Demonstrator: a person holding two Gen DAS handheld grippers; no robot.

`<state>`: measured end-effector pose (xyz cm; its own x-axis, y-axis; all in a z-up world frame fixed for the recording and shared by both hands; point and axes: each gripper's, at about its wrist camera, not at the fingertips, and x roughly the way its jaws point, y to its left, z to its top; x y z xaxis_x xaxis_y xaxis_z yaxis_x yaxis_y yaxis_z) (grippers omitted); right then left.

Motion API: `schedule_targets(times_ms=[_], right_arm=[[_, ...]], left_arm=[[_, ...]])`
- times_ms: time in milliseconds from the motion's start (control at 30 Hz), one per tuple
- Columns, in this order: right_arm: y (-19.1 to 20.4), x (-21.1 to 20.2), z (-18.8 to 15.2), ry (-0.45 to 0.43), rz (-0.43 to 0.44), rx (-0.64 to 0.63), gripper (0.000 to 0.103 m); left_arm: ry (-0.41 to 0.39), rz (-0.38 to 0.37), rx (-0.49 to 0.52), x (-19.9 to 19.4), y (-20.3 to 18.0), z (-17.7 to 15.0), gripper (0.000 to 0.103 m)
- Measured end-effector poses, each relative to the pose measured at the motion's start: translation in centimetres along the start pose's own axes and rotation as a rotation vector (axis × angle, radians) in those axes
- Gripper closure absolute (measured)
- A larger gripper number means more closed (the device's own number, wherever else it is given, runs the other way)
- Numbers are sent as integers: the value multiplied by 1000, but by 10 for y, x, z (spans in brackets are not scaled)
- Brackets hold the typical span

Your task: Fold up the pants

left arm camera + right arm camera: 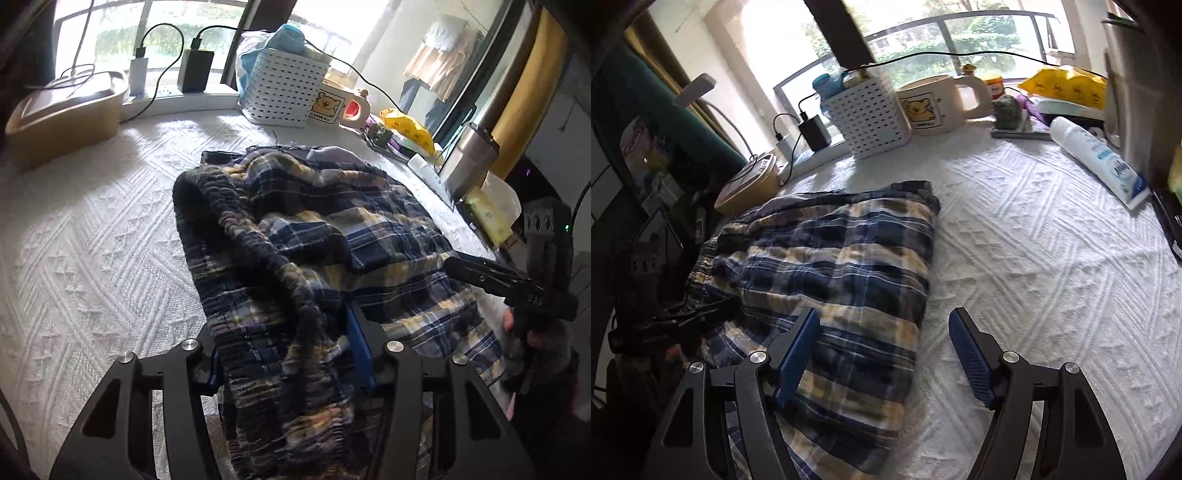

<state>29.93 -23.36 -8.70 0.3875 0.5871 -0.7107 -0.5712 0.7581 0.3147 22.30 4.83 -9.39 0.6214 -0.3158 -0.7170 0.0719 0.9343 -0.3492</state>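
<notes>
Blue, yellow and white plaid pants lie crumpled on a white textured cover. In the left wrist view my left gripper is shut on the bunched elastic waistband, which fills the gap between its blue pads. From the right wrist view the pants lie flatter. My right gripper stands open at their right edge, one pad above the cloth and the other above the bare cover. The right gripper's black fingers also reach in over the cloth from the right, held by a hand.
Along the window sill stand a tan lidded box, chargers with cables, a white perforated basket and a bear mug. A white tube and a yellow packet lie at the cover's right side.
</notes>
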Motion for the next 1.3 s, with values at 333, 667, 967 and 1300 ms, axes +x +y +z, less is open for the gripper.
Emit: schedule_targets(times_ms=[333, 667, 967, 1300], right_arm=[[10, 6, -3, 27, -25, -58, 37], [28, 12, -6, 40, -53, -134, 70], [37, -3, -5, -50, -31, -116, 89], [87, -33, 9, -131, 0, -218, 89]], left_arm=[[6, 14, 85, 7, -12, 0, 34], [-20, -11, 103, 0, -19, -6, 85], [-61, -52, 54, -21, -12, -9, 86], [-138, -43, 18, -66, 2, -16, 86]])
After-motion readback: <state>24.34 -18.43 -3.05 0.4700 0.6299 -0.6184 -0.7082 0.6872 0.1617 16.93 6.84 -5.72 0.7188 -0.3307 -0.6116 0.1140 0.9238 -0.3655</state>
